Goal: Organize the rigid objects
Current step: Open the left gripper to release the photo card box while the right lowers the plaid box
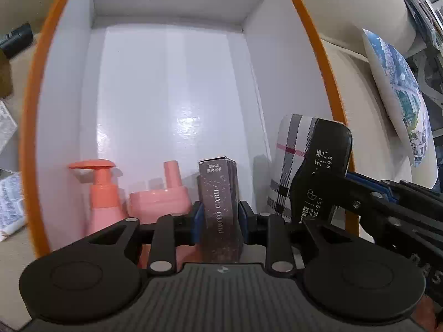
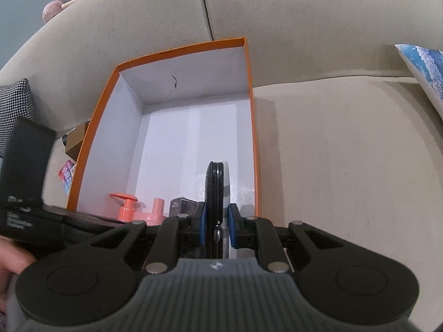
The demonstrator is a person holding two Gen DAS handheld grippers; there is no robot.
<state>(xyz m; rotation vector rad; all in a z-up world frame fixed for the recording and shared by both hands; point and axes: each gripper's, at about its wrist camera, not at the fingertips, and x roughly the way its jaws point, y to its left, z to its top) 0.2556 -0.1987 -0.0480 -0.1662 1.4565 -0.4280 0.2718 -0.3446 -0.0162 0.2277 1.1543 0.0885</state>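
Observation:
An orange box (image 1: 41, 88) with a white inside lies on a beige sofa. At its near end stand a pink pump bottle (image 1: 103, 191) and a squat pink bottle (image 1: 163, 199). Beside them is a dark "PHOTO CARD" box (image 1: 220, 207), upright between the pads of my left gripper (image 1: 220, 218). The pads lie against its sides and I see no gap. My right gripper (image 2: 217, 221) is shut on a flat case (image 2: 217, 191), black with a plaid face (image 1: 293, 160). It holds the case edge-up over the box's near right corner, by the right wall.
A blue-and-white patterned cushion (image 1: 398, 96) leans at the right on the sofa seat (image 2: 346, 152). Left of the orange box lie a houndstooth cushion (image 2: 16, 110), a brown carton (image 2: 76, 144) and printed packets (image 1: 11, 204). A hand (image 2: 11, 260) shows at the lower left.

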